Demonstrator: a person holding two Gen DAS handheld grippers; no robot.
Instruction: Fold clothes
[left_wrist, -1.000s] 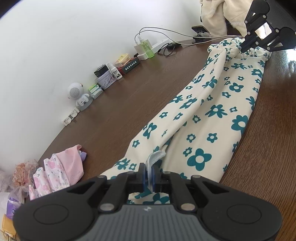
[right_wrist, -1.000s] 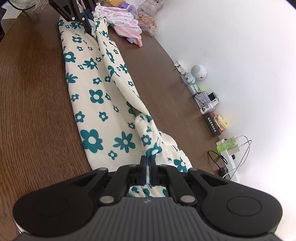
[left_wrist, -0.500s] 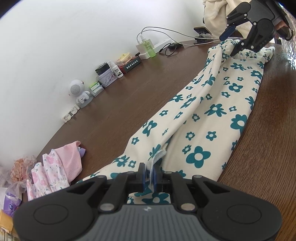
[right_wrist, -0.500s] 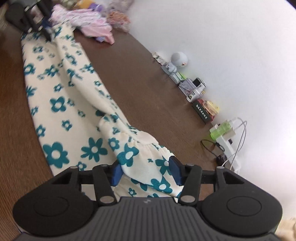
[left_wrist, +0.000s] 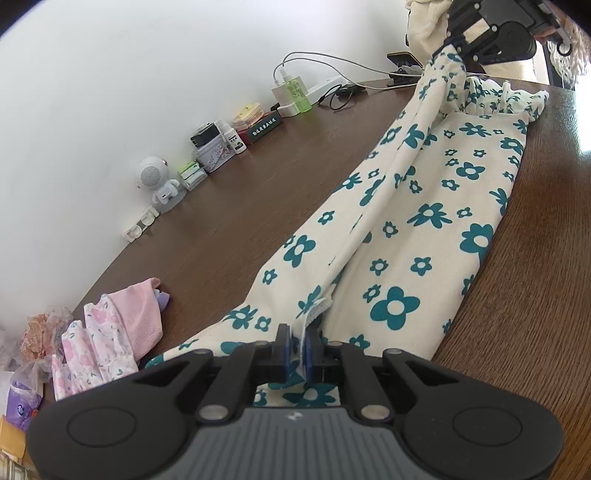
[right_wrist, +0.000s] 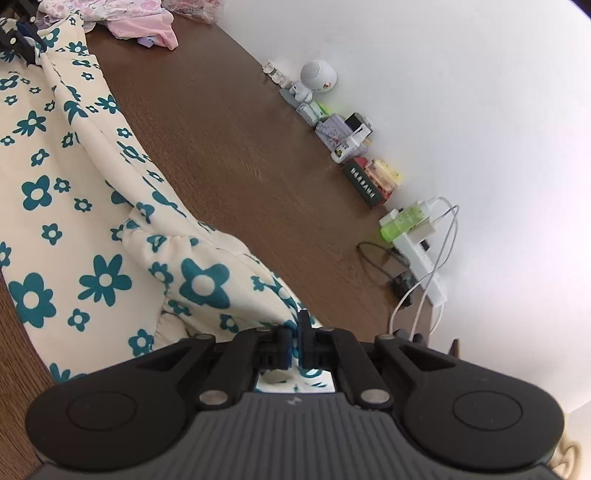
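Observation:
Cream trousers with teal flowers (left_wrist: 424, 221) lie stretched along the brown table (left_wrist: 229, 206). My left gripper (left_wrist: 298, 347) is shut on the hem end of one leg. My right gripper (right_wrist: 294, 343) is shut on the gathered waistband end (right_wrist: 207, 280) and lifts it off the table. The right gripper also shows in the left wrist view (left_wrist: 491, 33), holding the waistband up at the far end. The left gripper shows at the top left of the right wrist view (right_wrist: 18, 33).
Pink clothes (left_wrist: 110, 332) lie piled near the left gripper. Along the wall stand a white round speaker (left_wrist: 155, 177), small boxes and bottles (left_wrist: 229, 136), a green charger (left_wrist: 295, 92) and a power strip with cables (right_wrist: 421, 258). A cream garment (left_wrist: 424, 22) lies beyond the far end.
The right gripper opened, then shut again on the waistband and raised it. The left gripper stayed shut on the hem. The upper leg layer now lifts off the lower one.

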